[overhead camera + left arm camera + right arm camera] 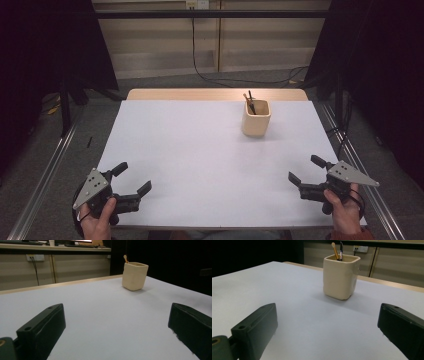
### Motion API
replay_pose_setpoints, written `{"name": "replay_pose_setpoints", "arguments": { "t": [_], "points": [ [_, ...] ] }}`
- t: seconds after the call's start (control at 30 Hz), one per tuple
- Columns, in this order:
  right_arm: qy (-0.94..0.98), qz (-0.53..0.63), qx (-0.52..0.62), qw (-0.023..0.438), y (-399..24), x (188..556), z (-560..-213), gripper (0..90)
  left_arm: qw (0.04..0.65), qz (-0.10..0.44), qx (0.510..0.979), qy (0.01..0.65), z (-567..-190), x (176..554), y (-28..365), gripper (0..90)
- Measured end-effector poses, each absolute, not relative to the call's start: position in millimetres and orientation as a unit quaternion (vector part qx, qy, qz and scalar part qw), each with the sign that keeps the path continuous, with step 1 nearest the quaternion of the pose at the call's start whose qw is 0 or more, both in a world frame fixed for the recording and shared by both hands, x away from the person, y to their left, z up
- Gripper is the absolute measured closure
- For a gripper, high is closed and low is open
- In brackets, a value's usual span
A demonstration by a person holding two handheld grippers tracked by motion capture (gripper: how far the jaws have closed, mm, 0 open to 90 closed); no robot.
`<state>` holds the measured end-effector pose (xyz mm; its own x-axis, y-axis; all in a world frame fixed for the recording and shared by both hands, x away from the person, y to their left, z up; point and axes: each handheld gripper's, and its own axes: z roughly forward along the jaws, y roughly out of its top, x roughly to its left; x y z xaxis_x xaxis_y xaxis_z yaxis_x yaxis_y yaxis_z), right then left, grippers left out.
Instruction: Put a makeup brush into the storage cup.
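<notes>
1. Holding a gripper in each hand, you have both low at the near edge of the desk [200,150], one at each near corner, well apart from each other.
2. Your left gripper [134,178] sits at the near left corner with its jaws spread wide and nothing between them — in the left gripper view only bare white desk surface lies in the gap.
3. Your right gripper [306,169] sits at the near right corner, its jaws likewise wide apart and empty; the right gripper view shows open desk between them.
4. Your left hand [97,220] wraps the left gripper's handle from below, and your right hand [344,209] does the same on the other side.
5. The cream cup [256,118] stands upright on the far right part of the desk, near the far edge and well apart from both grippers.
6. Inside the cup stand two slim items: a tan-handled brush [335,250] and a dark pen [341,250], both leaning slightly and poking above the rim.
7. From the right gripper view the cup stands ahead of the jaws, nearly centred between them; from the left gripper view it sits farther off, toward the right — neither gripper touches it.
</notes>
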<state>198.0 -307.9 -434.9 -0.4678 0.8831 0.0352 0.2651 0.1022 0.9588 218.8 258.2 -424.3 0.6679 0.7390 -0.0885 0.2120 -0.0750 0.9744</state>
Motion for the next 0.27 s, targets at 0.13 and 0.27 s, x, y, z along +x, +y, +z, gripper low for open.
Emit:
{"name": "replay_pose_setpoints", "arguments": {
  "t": [0.13,0.27],
  "points": [
    [0.677,0.521,0.427,0.295,-309.3,199.0,-436.0,2.0,0.587,0.221,0.702,0.337,-424.4,219.3,256.3,1.1],
    [0.678,0.522,0.428,0.290,-310.3,201.4,-437.2,1.9,0.587,0.219,0.701,0.341,-425.1,220.9,255.9,1.0]
  ]
}}
